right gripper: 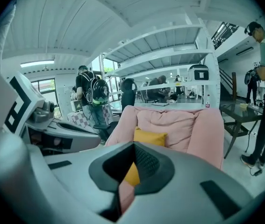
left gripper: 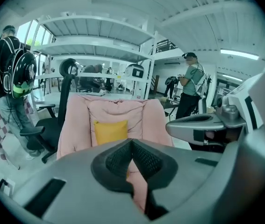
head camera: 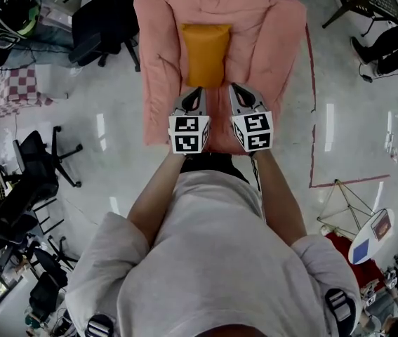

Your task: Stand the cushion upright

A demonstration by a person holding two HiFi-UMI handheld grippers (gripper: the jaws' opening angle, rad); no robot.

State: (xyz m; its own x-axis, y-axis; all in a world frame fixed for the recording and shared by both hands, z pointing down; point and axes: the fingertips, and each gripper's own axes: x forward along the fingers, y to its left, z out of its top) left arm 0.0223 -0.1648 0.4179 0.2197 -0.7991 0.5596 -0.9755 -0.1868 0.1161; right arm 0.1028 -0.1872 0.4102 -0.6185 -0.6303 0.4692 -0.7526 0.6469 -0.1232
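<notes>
The head view is lit brightly from above, and pale glare streaks are thrown on the glossy floor. Both gripper views are bent by fisheye distortion, darkened at the corners and tinted teal; a ceiling light strip is blown out, and the left gripper is rendered soft.

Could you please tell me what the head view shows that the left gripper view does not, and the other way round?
Only the head view: the wearer's light shirt and a red floor line. Only the left gripper view: white shelving and a person with a backpack. Both: the yellow cushion on the pink seat, and the left tool, shut and empty.
</notes>
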